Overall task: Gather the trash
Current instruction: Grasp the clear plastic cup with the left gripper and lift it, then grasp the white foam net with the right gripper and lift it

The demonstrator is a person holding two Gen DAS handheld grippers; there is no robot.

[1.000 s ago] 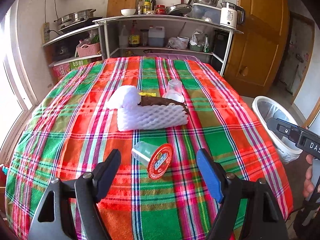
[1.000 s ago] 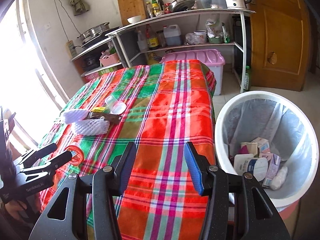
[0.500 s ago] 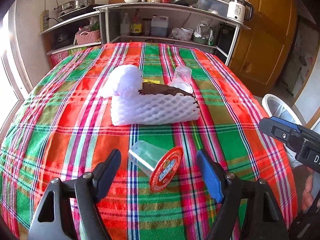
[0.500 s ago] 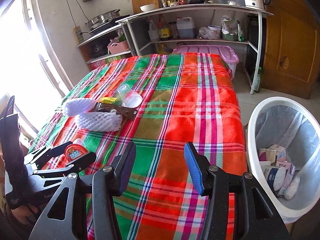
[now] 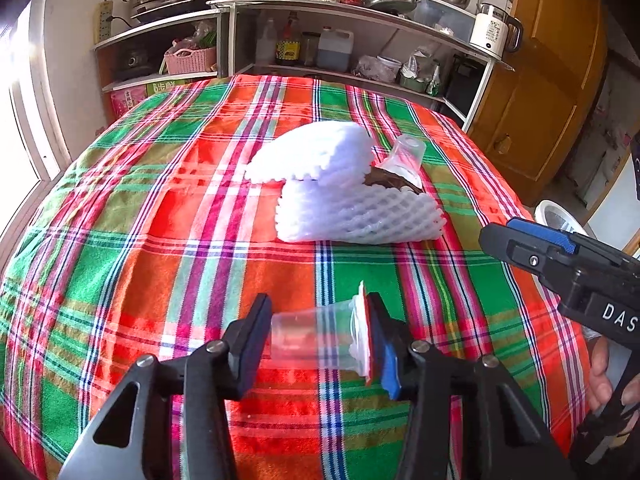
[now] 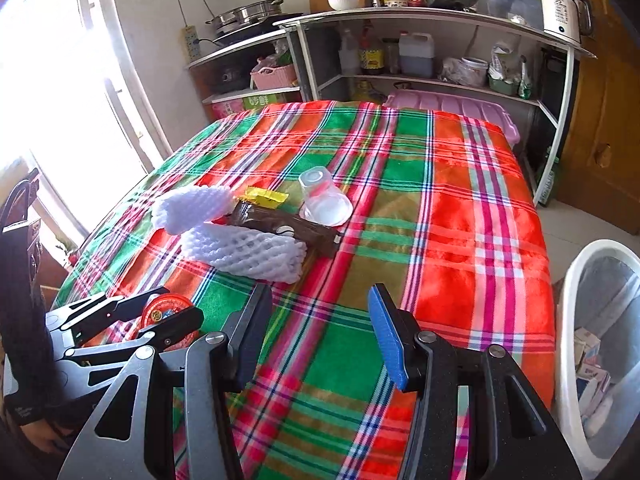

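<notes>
Our left gripper (image 5: 320, 334) has just been closing and now clamps the clear cup (image 5: 316, 338); our right gripper (image 6: 320, 332) hangs open over the desk (image 6: 460, 240).

A table under a red, green and pink plaid cloth (image 6: 472, 216) fills the room's middle. Behind the table, a grey metal shelf unit (image 6: 432, 16) stands against the pale wall (image 6: 168, 8), carrying pots, bottles and a white electric kettle (image 6: 560, 12). Left of the table, a bright window (image 6: 68, 92) floods light in. Right of the shelf unit stands a brown wooden door (image 5: 552, 92).
</notes>
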